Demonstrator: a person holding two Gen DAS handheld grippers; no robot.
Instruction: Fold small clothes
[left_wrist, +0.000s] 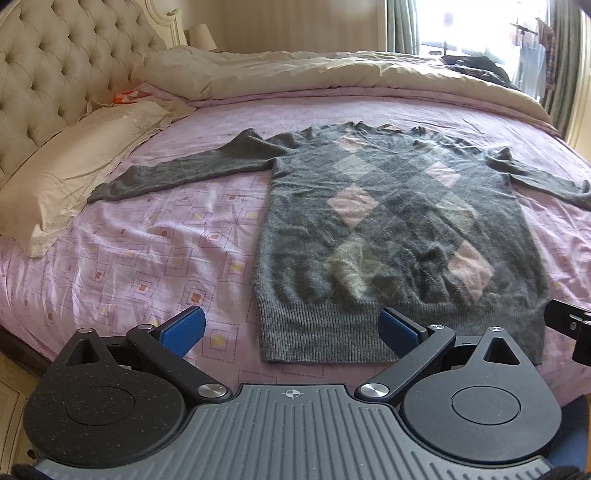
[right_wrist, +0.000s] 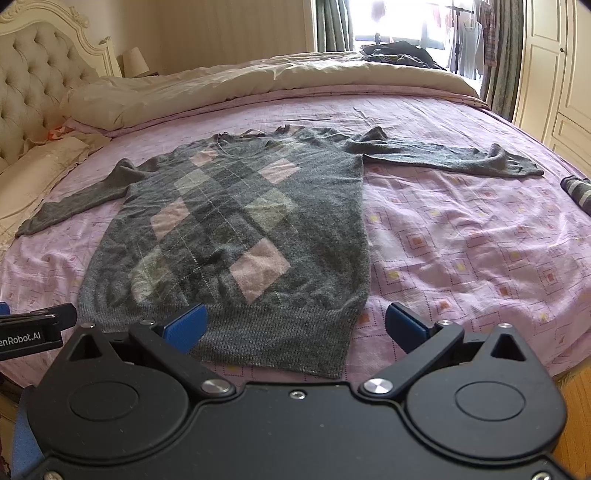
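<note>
A grey argyle sweater (left_wrist: 388, 229) with pink and pale diamonds lies flat, face up, on the pink bedsheet (left_wrist: 147, 251), both sleeves spread out sideways. It also shows in the right wrist view (right_wrist: 236, 229). My left gripper (left_wrist: 291, 328) is open and empty, just above the sweater's ribbed hem near its left corner. My right gripper (right_wrist: 295, 325) is open and empty over the hem's right corner. The right gripper's edge (left_wrist: 569, 325) shows at the right of the left wrist view.
A cream pillow (left_wrist: 66, 173) and a tufted headboard (left_wrist: 55, 62) are at the left. A bunched beige duvet (left_wrist: 314, 70) lies along the far side with dark clothes (right_wrist: 399, 51) on it. A folded striped item (right_wrist: 578, 192) lies at the bed's right edge.
</note>
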